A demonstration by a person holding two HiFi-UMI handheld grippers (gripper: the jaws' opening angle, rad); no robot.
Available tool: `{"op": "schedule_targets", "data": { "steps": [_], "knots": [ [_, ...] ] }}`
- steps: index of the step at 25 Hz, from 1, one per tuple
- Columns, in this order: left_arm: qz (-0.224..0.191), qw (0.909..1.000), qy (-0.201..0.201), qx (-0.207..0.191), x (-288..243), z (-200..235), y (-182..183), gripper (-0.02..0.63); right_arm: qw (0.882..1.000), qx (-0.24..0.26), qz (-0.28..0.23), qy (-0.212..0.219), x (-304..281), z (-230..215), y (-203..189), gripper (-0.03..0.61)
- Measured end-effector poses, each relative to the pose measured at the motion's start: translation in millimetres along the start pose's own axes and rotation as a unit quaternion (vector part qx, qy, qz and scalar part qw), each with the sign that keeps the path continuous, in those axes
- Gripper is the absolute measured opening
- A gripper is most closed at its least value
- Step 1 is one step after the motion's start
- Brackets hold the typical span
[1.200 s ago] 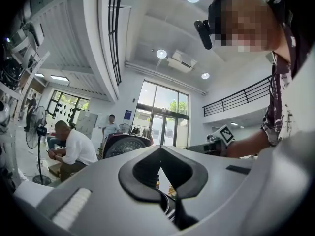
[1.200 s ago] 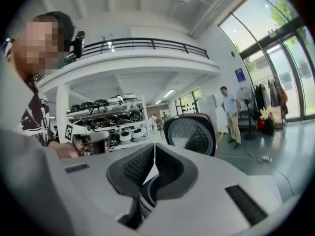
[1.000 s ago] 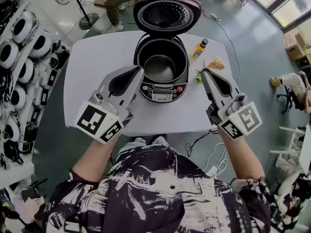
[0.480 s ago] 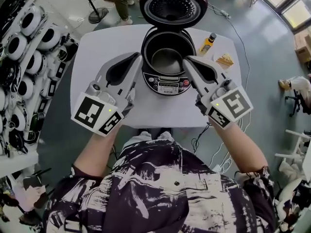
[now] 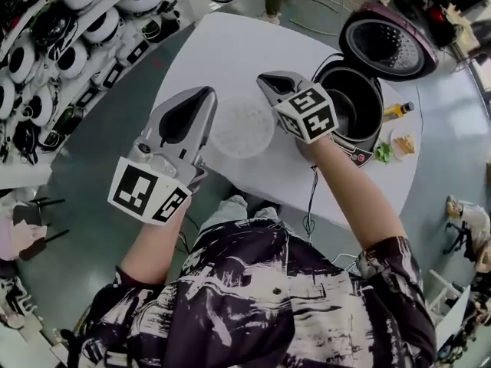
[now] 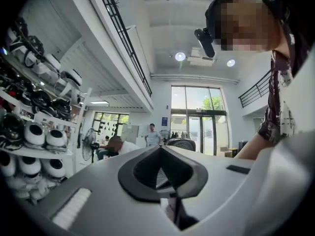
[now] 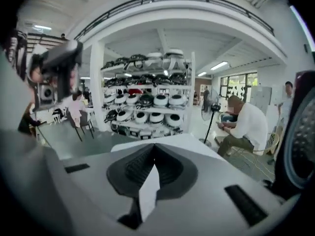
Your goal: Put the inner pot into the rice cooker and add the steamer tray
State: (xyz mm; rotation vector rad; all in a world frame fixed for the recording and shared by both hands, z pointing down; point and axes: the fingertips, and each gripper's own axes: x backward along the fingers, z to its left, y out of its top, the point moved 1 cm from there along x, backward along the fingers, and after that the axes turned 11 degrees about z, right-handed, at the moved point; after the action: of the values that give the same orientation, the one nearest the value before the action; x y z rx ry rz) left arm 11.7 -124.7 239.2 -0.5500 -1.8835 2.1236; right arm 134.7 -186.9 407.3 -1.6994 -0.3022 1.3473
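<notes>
The rice cooker (image 5: 367, 110) stands at the table's right with its maroon lid (image 5: 386, 43) thrown open. Its dark well seems to hold the inner pot (image 5: 347, 107). A round white steamer tray (image 5: 242, 126) lies flat on the white table (image 5: 230, 44), left of the cooker. My left gripper (image 5: 205, 96) hovers at the tray's left edge, shut and holding nothing. My right gripper (image 5: 268, 81) hangs over the tray's right edge, shut and holding nothing. Each gripper view shows the jaws (image 6: 160, 149) (image 7: 153, 146) meeting at their tips.
A yellow bottle (image 5: 397, 111), a plate of food (image 5: 404, 143) and a green item (image 5: 383, 152) lie right of the cooker. A cable (image 5: 311, 198) drops over the near table edge. Shelves of white cookers (image 5: 84, 21) line the left side. A seated person (image 7: 243, 127) is beyond the table.
The view swung left. Both grippers left the cooker's front and moved left across the table to the steamer tray, the right one furthest. Both stayed shut.
</notes>
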Motion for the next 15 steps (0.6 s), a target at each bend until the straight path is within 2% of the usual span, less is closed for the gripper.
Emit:
{"op": "schedule_targets", "data": {
  "steps": [2,4,7,11,15],
  "knots": [
    [-0.003,0.9997,0.022,0.011,26.4,28.5,-9.0,0.005,0.997,-0.003,0.071,0.008,-54.0,2.6,-26.2,-0.002],
    [-0.006,0.9989,0.042,0.021,52.0,52.4,-17.9,0.005,0.990,0.004,0.140,0.017,-96.2,5.4,-54.5,0.013],
    [-0.009,0.9958,0.080,0.044,84.2,81.1,-34.5,0.005,0.973,0.030,0.227,0.041,-140.7,8.0,-93.5,0.250],
    [-0.006,0.9917,0.111,0.064,112.9,113.9,-55.3,0.005,0.949,0.051,0.310,0.033,-173.6,-6.2,-136.5,0.278],
    [-0.001,0.9888,0.129,0.076,135.7,139.8,-70.7,0.005,0.931,0.051,0.362,0.025,-194.8,-15.1,-161.7,0.274]
  ]
}}
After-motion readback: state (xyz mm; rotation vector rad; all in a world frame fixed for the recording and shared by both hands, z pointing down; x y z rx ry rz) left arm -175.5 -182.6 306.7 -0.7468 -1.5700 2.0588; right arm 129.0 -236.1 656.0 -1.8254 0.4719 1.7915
